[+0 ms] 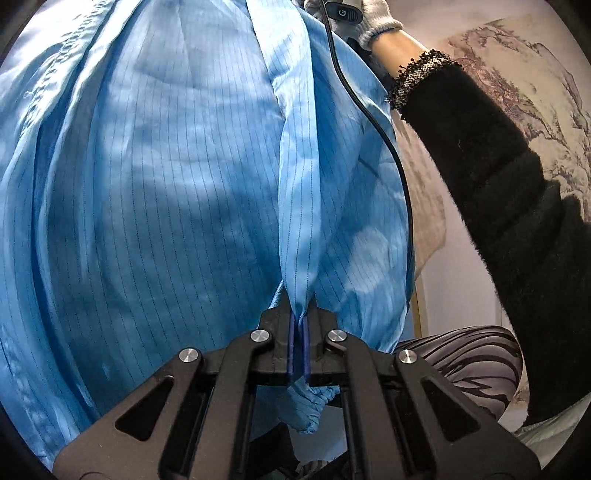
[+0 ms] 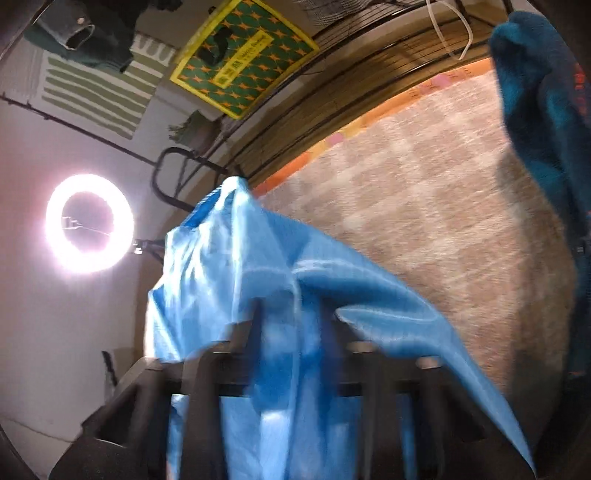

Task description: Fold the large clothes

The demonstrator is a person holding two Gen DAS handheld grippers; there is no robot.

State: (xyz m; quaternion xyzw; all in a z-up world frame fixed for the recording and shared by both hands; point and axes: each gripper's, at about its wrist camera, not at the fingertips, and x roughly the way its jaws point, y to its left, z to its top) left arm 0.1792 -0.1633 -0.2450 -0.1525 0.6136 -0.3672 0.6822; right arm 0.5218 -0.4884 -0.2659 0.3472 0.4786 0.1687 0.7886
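A large light-blue pinstriped garment (image 1: 166, 192) fills the left wrist view, hanging in folds. My left gripper (image 1: 297, 321) is shut on a bunched fold of it, and a gathered cuff (image 1: 308, 410) pokes out below the jaws. At the top of that view a gloved hand (image 1: 376, 16) holds the other gripper's handle above the cloth. In the blurred right wrist view the same blue garment (image 2: 236, 266) drapes over my right gripper (image 2: 295, 314), whose jaws stand shut on the cloth.
A black fuzzy sleeve (image 1: 498, 177) crosses the right of the left wrist view, with a black cable (image 1: 384, 129) over the cloth. The right wrist view shows a beige checked carpet (image 2: 424, 177), a dark teal garment (image 2: 543, 110), a ring light (image 2: 88, 223) and a wire rack (image 2: 369, 48).
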